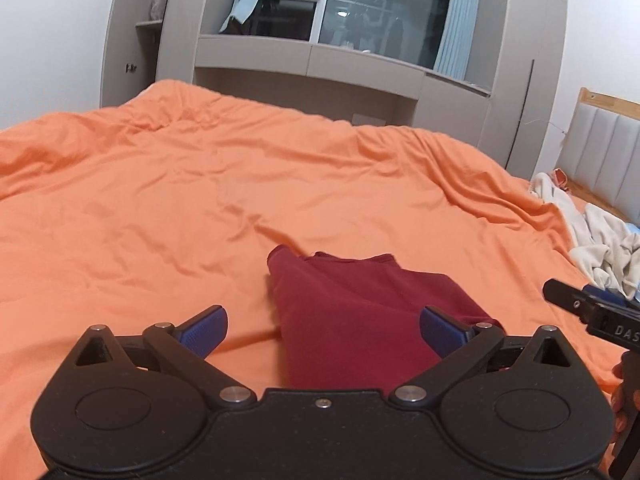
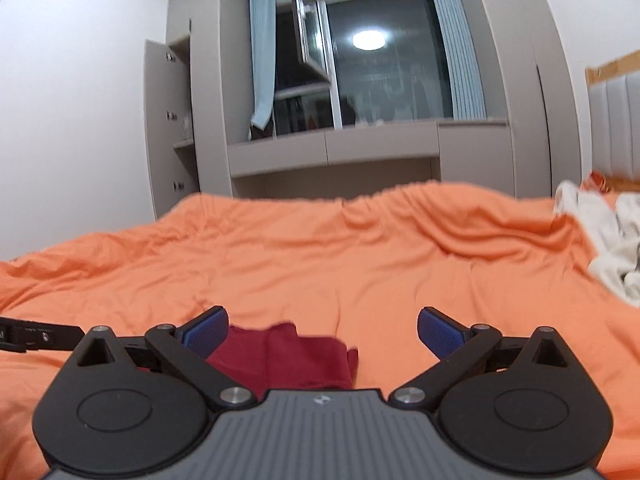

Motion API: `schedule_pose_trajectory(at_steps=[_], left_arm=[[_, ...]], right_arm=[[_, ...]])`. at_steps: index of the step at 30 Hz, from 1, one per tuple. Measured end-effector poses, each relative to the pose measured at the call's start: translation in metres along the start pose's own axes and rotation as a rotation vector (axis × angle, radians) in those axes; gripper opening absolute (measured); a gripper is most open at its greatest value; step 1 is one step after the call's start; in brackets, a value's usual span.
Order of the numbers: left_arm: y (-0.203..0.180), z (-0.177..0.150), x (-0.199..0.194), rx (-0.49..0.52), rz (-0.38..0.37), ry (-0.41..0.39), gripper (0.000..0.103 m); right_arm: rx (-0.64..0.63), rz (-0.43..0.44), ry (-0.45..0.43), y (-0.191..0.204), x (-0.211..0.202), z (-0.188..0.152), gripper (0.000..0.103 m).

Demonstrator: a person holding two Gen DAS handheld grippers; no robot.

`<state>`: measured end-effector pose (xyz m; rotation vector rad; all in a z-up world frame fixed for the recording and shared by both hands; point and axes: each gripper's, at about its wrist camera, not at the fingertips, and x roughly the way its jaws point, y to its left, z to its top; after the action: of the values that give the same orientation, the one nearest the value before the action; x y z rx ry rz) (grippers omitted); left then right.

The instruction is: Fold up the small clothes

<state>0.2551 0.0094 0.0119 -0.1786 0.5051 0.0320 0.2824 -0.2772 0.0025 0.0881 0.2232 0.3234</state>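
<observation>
A dark red garment (image 1: 352,316) lies folded on the orange bed cover (image 1: 200,200). My left gripper (image 1: 322,330) hangs above its near part, open wide, with nothing pressed between the blue pads (image 1: 206,330). In the right wrist view the same red garment (image 2: 288,360) shows low and left of centre. My right gripper (image 2: 322,332) is open above the cover, its blue pads (image 2: 438,330) bare. The right gripper's black finger (image 1: 592,312) enters the left wrist view at the right edge, and the left gripper's finger (image 2: 36,334) appears at the left edge of the right wrist view.
A heap of pale clothes (image 1: 604,244) lies at the bed's right side, near a padded headboard (image 1: 608,156). Grey cabinets and a dark window (image 2: 380,60) stand beyond the far edge of the bed. A hand (image 1: 622,404) shows at the right edge.
</observation>
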Motion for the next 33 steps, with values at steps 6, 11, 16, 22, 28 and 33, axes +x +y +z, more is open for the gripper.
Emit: schedule_pose_trajectory(at_steps=[6, 11, 16, 22, 28, 33], left_arm=[[-0.014, -0.008, -0.038, 0.037, 0.002, -0.060, 0.102], [-0.018, -0.020, -0.067, 0.030, 0.003, -0.107, 0.102], [-0.021, -0.035, -0.092, 0.035, -0.004, -0.137, 0.102], [-0.023, -0.058, -0.117, 0.051, -0.017, -0.166, 0.102], [-0.023, -0.089, -0.135, 0.084, -0.017, -0.179, 0.102], [-0.017, -0.104, -0.146, 0.114, -0.020, -0.191, 0.102]], right_arm=[[-0.002, -0.007, -0.049, 0.000, -0.039, -0.002, 0.103], [0.002, -0.013, -0.060, 0.002, -0.067, -0.010, 0.103], [-0.003, -0.017, -0.068, 0.008, -0.093, -0.020, 0.103], [-0.005, -0.015, -0.073, 0.019, -0.124, -0.035, 0.103], [-0.026, -0.024, -0.077, 0.037, -0.153, -0.049, 0.103], [-0.037, -0.040, -0.052, 0.046, -0.169, -0.065, 0.103]])
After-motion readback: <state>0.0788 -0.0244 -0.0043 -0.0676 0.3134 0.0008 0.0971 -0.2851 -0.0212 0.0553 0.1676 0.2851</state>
